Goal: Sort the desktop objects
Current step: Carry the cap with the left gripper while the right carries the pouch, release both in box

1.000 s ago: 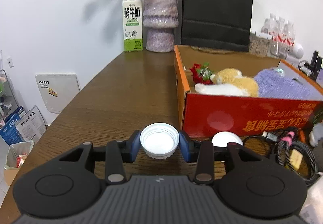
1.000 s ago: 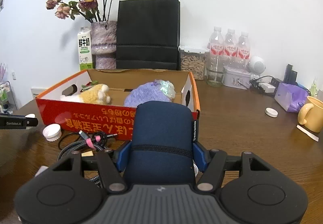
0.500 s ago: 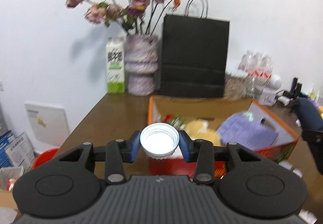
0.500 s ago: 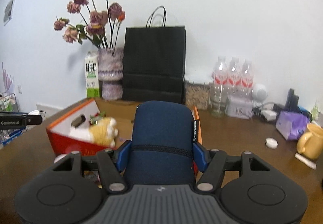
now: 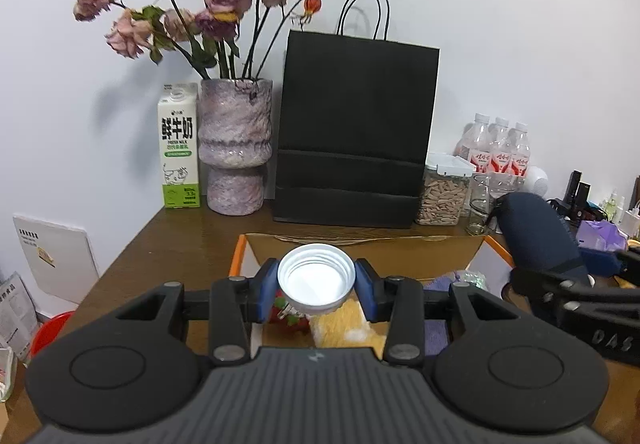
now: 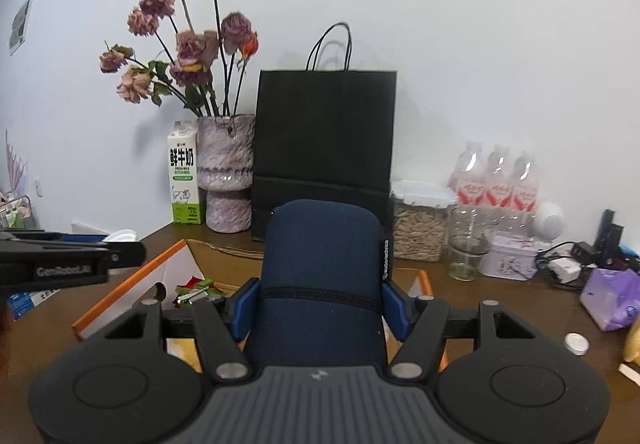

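left gripper clamps a white ribbed cap, open side up, held above the orange cardboard box. right gripper clamps a navy zippered pouch over the same box, which holds a yellow plush, a red flower and purple fabric.

Left gripper held level, raised above table height, blue pads clamped on white cap. Right gripper also level and raised, pads pressed against sides of navy case, set to right of left gripper.
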Available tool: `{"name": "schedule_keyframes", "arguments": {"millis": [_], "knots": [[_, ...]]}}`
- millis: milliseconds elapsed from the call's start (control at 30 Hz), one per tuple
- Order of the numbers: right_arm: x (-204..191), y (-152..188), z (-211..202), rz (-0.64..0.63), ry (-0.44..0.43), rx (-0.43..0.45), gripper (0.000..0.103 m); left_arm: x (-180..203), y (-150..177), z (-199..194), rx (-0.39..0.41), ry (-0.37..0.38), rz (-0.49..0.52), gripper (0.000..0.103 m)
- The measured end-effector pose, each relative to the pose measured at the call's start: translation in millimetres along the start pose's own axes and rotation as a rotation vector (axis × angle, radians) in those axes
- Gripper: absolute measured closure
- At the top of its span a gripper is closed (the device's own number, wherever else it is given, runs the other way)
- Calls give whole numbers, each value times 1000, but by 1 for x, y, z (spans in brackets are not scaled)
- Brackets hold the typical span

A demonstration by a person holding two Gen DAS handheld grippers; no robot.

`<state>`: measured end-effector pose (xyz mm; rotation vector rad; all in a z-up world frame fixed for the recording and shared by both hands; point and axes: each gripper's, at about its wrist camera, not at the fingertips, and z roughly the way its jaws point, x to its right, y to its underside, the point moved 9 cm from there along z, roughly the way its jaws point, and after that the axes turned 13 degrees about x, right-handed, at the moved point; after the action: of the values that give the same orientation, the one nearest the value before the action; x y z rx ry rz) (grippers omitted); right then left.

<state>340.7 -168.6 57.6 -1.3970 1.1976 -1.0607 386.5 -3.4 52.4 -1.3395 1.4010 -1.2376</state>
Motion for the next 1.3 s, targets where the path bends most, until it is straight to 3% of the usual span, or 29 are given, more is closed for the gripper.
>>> {"name": "schedule_keyframes", "arguments": {"millis": [367,600,800,867,900,933,967,1000,1033,1067,1300], "knots": [[-15,33,61,-3,-53,-84,41,-8,35,49,-109,-42,31,62],[-18,62,70,-21,-59,-152,41,-7,53,58,-165,-42,47,62],[-18,64,68,-22,-54,-161,41,-3,54,56,-161,-45,66,60],[-19,63,67,-25,-57,-163,40,-1,51,54,-147,-46,78,43],[-19,63,67,-23,-58,-167,38,0,49,53,-136,-47,87,22],[-19,61,66,-17,-59,-169,34,1,47,52,-124,-53,97,11],[-18,59,65,-9,-59,-168,29,0,44,51,-109,-71,109,8],[-16,57,65,-10,-49,-165,15,-1,41,50,-94,-92,119,0],[-14,53,64,-15,-32,-159,4,-2,38,48,-79,-103,120,0],[-11,49,62,-15,-20,-148,0,-3,36,47,-68,-108,113,0],[-2,36,54,37,-25,-131,0,-5,27,43,-50,-114,85,0]]}}
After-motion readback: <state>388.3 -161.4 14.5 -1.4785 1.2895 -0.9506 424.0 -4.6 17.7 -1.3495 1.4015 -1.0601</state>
